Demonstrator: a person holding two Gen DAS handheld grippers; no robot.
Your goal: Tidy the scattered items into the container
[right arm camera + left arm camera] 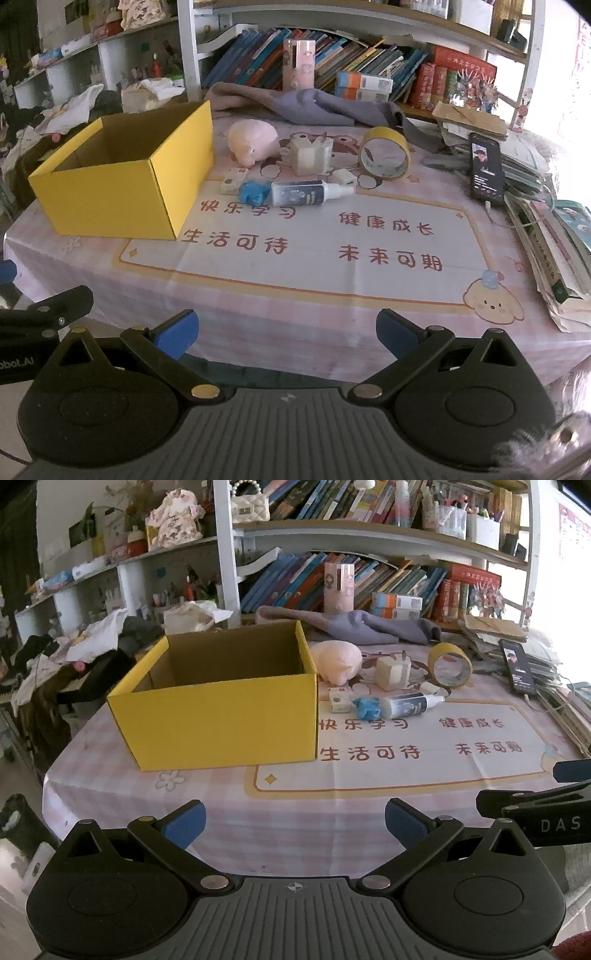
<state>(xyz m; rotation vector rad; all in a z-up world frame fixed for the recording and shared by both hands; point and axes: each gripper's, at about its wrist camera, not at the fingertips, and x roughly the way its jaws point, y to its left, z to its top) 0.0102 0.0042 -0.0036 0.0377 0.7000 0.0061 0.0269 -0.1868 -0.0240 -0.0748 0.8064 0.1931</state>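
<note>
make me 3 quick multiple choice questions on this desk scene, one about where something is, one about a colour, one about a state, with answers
1. Where does the spray bottle lie?
A. inside the box
B. on the tablecloth, right of the box
C. on the bookshelf

2. What colour is the outside of the cardboard box?
A. yellow
B. red
C. green

3. How does the right gripper stand?
A. shut on the tape roll
B. shut on nothing
C. open and holding nothing

Answers:
1. B, the bottle lies on its side on the tablecloth beside the blue crumpled item, outside the box.
2. A, its outer walls are yellow, the inside plain brown.
3. C, its blue pads stand wide apart over the table's near edge, and the tape roll sits far off.
</note>
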